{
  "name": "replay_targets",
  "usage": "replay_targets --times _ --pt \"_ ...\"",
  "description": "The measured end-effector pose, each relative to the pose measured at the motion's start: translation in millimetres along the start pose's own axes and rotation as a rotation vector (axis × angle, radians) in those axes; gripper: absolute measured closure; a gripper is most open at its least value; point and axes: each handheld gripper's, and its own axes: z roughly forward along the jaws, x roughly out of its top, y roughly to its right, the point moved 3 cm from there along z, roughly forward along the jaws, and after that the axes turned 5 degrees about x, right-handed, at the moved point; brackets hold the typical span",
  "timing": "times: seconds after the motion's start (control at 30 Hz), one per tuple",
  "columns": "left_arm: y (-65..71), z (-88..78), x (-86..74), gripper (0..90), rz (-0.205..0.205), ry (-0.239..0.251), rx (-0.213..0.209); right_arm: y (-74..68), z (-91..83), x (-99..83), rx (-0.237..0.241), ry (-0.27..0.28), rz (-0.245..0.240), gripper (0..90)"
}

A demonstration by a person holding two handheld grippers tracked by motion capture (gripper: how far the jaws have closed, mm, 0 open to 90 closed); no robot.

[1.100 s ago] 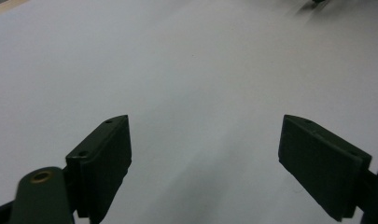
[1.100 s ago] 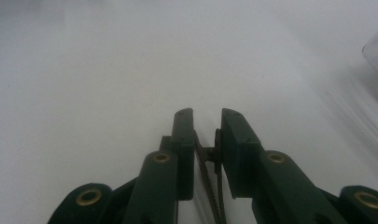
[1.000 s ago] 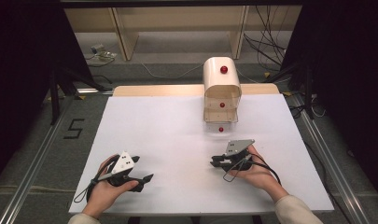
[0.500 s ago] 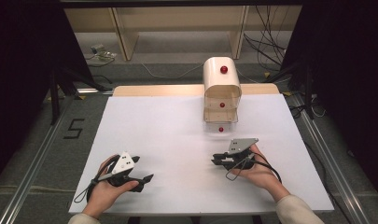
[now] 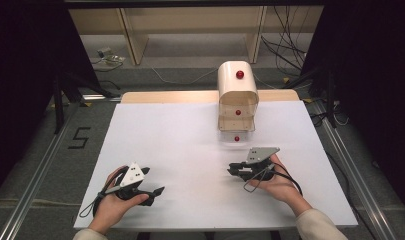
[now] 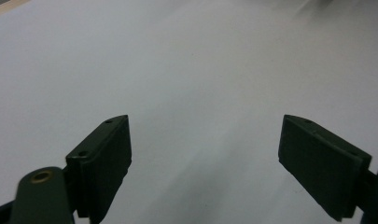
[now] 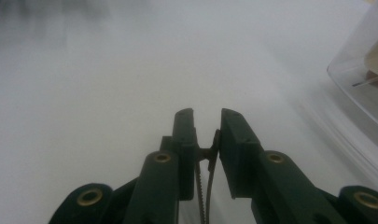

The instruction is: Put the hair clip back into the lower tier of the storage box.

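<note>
A person's left hand holds my left gripper (image 5: 152, 181) near the front left of the white table (image 5: 180, 135). Its jaws point right and stand wide apart over bare table in the left gripper view (image 6: 205, 140), so it is open. My right gripper (image 5: 233, 170) rests at the front right, pointing left, in the person's right hand. In the right gripper view its jaws (image 7: 207, 116) are drawn almost together with nothing held. A small cream drawer cabinet (image 5: 237, 82) with red knobs stands at the back, its clear drawers (image 5: 236, 131) pulled out in steps towards me.
The corner of a clear drawer (image 7: 359, 88) shows at the right of the right gripper view, close to that gripper. Metal rails (image 5: 35, 175) run along both sides of the table. Cables lie on the floor (image 5: 285, 50) behind it.
</note>
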Motion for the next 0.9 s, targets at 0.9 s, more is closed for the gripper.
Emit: replay_targets --times 0.9 --pt "-1.1 -0.5 0.0 17.1 0.004 0.0 0.0 7.2 -14.2 5.7 -0.056 0.077 0.028 77.0"
